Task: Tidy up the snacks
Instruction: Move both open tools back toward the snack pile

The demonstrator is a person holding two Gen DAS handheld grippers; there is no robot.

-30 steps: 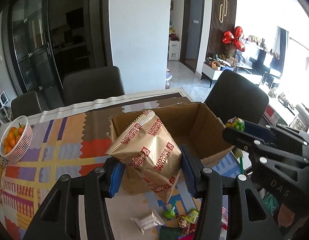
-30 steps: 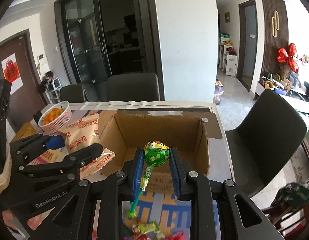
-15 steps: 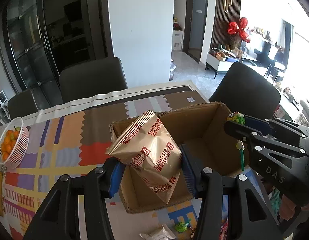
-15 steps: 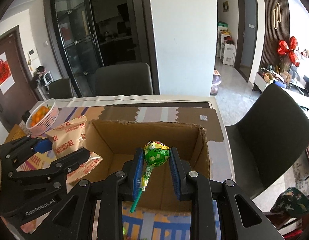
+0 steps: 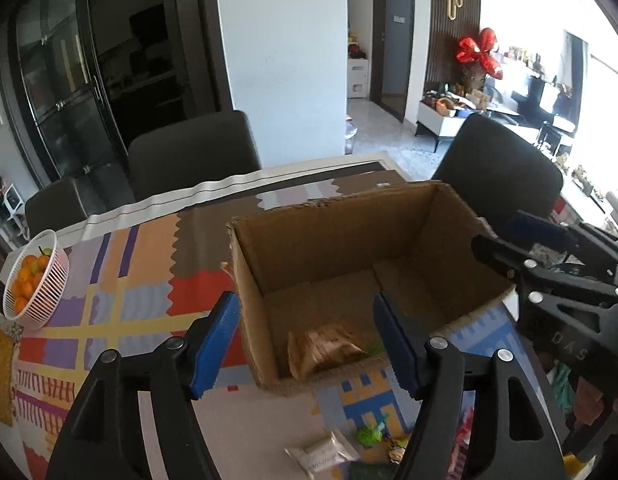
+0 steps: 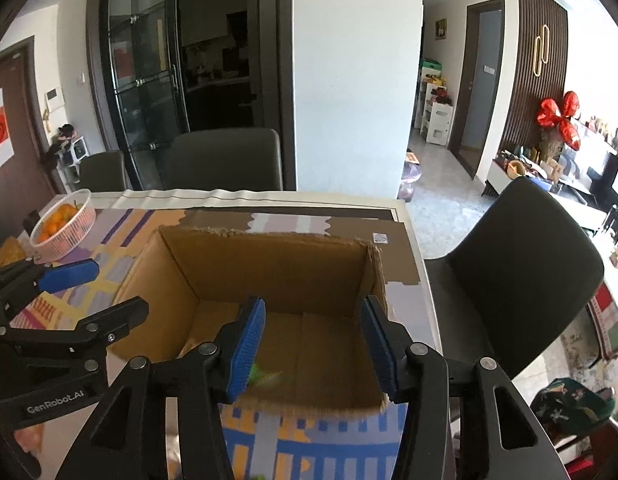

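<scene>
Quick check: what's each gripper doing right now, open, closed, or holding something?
Left gripper: open, just opened, holding nothing; biscuit bag lies in the box.
Right gripper: open, just opened, holding nothing.

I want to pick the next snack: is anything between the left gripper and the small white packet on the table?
Nothing visible blocks it: the white packet lies uncovered below the open left gripper, on the near side of the cardboard box.

I can't read the packet (image 5: 325, 350) in the box (image 5: 349, 240); it's a blur, and the green smear (image 6: 265, 376) beside it is blurred too. My left fingers (image 5: 393, 344) hide the box's front corner. The sweets (image 5: 369, 436) on the desk are cut off by the frame.
</scene>
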